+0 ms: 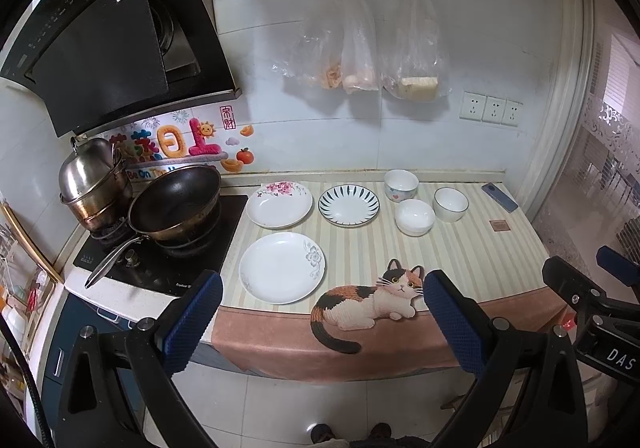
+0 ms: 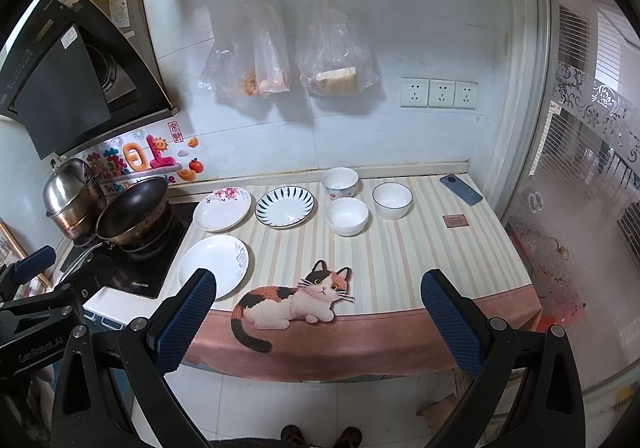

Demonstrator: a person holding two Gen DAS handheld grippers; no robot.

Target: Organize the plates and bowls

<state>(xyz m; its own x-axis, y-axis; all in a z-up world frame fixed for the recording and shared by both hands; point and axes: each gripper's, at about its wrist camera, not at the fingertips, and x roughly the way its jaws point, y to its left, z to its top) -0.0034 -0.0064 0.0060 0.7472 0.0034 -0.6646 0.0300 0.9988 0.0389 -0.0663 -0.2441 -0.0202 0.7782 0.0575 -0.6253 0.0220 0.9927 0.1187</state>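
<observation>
**Mei:** Porcelain is spread out singly on the striped cloth, nothing stacked yet, which I'd guess is why both tools hang back off the front edge. From the left wrist view, the left gripper point(image 1: 322, 314) has its jaws spread wide and holds nothing. The plain white plate point(image 1: 282, 267) lies just ahead, a little toward its left finger; beyond it are the pink-flowered plate point(image 1: 279, 204) and the blue-rayed plate point(image 1: 349, 205).

**Jun:** And the bowls?

**Mei:** Farther ahead and toward the right finger: three, near each other, apparently apart. The wok point(image 1: 176, 202) and its long handle crowd the left side, so room there is tight. The surface point(image 1: 460, 248) to the right is bare cloth.

**Jun:** The right wrist view?

**Mei:** The right gripper point(image 2: 318, 314) is also wide open and empty, over the cat picture at the hanging cloth's edge. The patterned bowl point(image 2: 340, 182), the white bowl point(image 2: 346, 215) and the blue-rimmed bowl point(image 2: 392, 200) sit ahead between its fingers. A phone point(image 2: 461, 189) lies at the far right corner, worth avoiding.
</observation>
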